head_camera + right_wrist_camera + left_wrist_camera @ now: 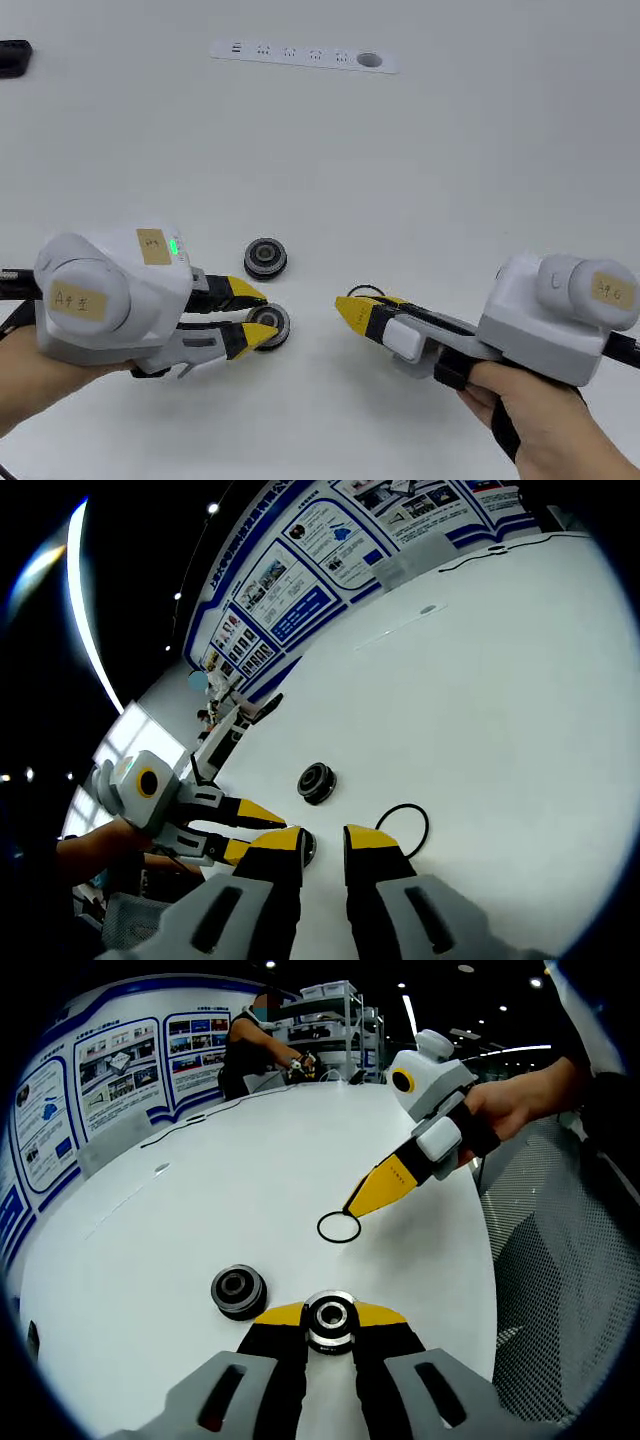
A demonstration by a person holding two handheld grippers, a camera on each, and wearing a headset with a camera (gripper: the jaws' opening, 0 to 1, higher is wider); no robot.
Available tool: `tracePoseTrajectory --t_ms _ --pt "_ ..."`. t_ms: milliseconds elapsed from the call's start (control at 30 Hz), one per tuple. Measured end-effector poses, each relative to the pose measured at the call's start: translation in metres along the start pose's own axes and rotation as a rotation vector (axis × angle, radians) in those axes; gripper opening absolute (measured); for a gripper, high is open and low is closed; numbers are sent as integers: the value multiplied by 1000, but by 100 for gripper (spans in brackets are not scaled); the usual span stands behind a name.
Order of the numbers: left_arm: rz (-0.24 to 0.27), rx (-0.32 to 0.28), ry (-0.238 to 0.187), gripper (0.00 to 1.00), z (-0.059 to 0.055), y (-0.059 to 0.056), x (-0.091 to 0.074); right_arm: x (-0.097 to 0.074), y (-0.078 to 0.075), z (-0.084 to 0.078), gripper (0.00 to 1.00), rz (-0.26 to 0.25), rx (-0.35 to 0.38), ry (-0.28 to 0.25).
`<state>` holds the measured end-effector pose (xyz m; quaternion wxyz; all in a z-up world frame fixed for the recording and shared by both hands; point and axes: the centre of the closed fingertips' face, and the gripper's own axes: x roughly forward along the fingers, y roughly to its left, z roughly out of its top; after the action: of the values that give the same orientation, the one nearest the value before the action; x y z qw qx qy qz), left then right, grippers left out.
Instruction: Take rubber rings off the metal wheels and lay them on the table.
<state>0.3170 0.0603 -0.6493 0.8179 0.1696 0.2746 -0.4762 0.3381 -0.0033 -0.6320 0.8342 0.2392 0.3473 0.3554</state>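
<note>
Ring (339, 1241) lies flat on table (450, 180), off any wheel, just beside right gripper (322, 840) tips. Right jaws slightly apart, nothing between, aimed at left gripper (256, 315). Left held level, clamped on bare-looking wheel (331, 1320) across its rim. 2nd wheel (238, 1291), dark rim so prob ring on, lies flat just beyond left jaws, nearer left than right
</note>
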Motion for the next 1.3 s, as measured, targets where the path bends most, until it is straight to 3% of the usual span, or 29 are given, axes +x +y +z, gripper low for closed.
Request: tracePoseTrajectory --t_ms 267,567,667,800,1000,1067,1300 --pt "-5 -10 8 16 -5 -1 1 2 5 0 17 15 5 1" --pt "-11 2 12 14 -6 -1 0 10 16 -13 17 59 17 34" --pt "-13 -9 22 13 -6 1 0 14 23 -18 21 89 29 44" --pt "-20 23 49 13 -6 0 1 20 38 -23 33 160 74 56" --pt "-22 11 38 13 -6 1 1 31 45 -29 45 188 127 95" --pt "-24 10 34 13 -6 1 1 34 47 -30 46 202 168 104" --pt "-24 10 25 13 -5 0 1 39 43 -35 48 189 193 136"
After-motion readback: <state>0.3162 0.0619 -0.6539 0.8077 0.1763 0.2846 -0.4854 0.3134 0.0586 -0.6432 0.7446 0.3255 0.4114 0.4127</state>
